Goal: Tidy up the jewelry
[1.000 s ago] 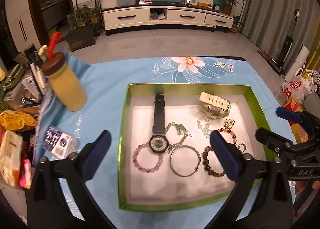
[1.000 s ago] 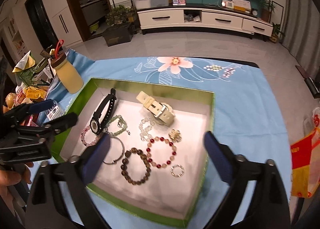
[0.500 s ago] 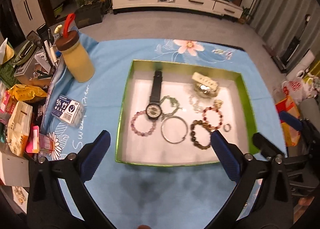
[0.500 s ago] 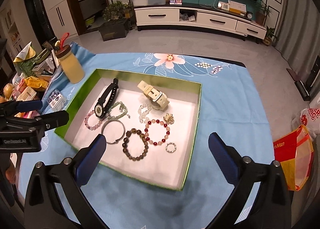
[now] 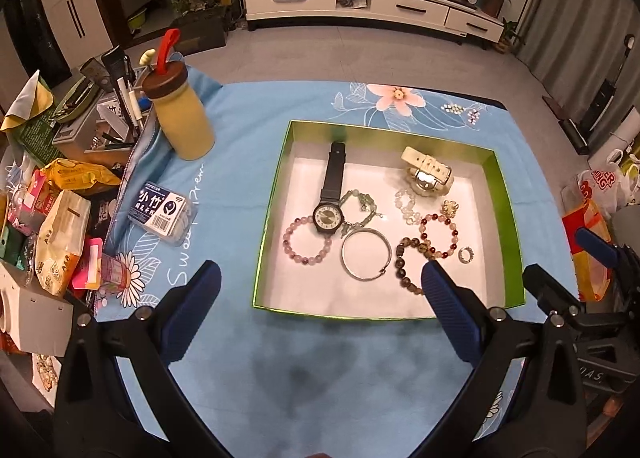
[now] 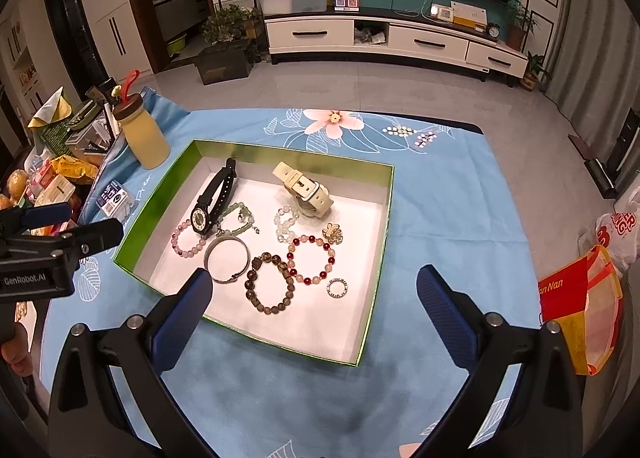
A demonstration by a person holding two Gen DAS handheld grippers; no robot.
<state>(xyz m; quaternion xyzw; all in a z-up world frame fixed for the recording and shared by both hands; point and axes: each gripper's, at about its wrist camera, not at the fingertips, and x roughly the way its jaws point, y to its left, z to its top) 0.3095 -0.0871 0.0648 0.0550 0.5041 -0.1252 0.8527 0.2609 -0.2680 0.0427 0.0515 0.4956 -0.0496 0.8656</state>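
Left gripper [image 5: 320,290] and right gripper [image 6: 314,290] hover near the green box [image 6: 168,182], fingers apart, empty; jewelry inside.

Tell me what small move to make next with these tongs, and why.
Probably lower the right tongs toward the small ring in the green box. Both tongs are open and empty above the blue cloth, the left tongs too, and the ring lies apart from the tangled bracelets, nearest the right side.
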